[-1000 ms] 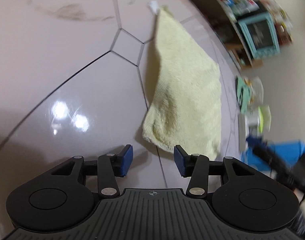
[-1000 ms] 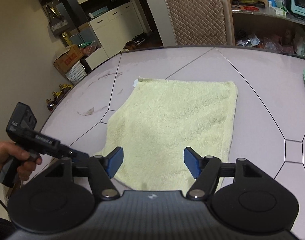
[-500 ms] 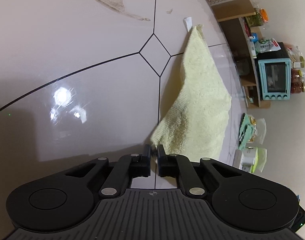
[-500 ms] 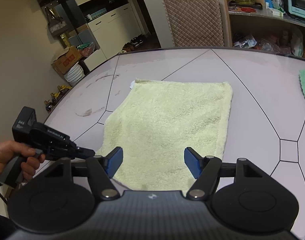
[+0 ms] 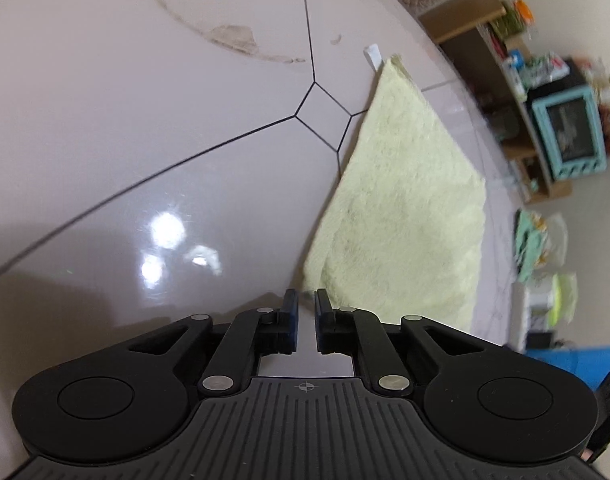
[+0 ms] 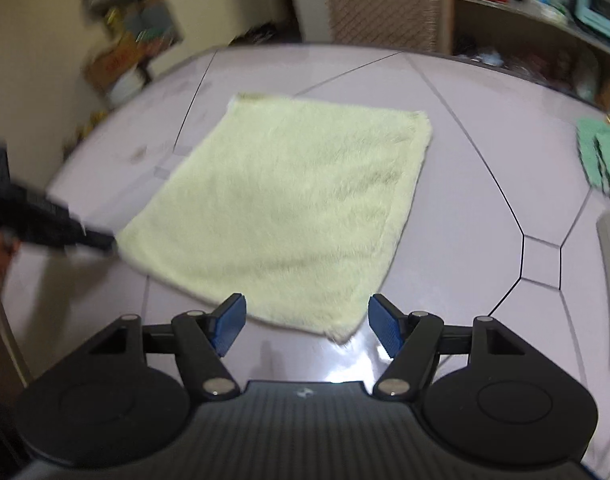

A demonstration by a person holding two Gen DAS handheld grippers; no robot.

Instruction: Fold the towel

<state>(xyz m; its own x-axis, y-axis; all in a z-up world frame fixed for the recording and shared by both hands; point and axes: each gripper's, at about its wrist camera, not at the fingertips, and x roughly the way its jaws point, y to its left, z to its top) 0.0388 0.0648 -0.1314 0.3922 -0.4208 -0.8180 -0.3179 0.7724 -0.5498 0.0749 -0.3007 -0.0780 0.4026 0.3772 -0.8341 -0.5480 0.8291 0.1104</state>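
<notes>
Folding is barely begun: our left tongs (image 5: 306,306) sit nearly shut, nothing visibly pinched, beside the pale yellow terry towel (image 6: 281,204)'s near corner; right tongs (image 6: 307,326) gape at its other corner.

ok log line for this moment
left gripper: shut on towel corner | right gripper: open, over other near corner | fold: not begun

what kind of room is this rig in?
Likely a home dining area beside a kitchen: a glossy dining table carrying the yellow towel, a quilted chair behind it, and a teal toaster oven on wooden shelves.
</notes>
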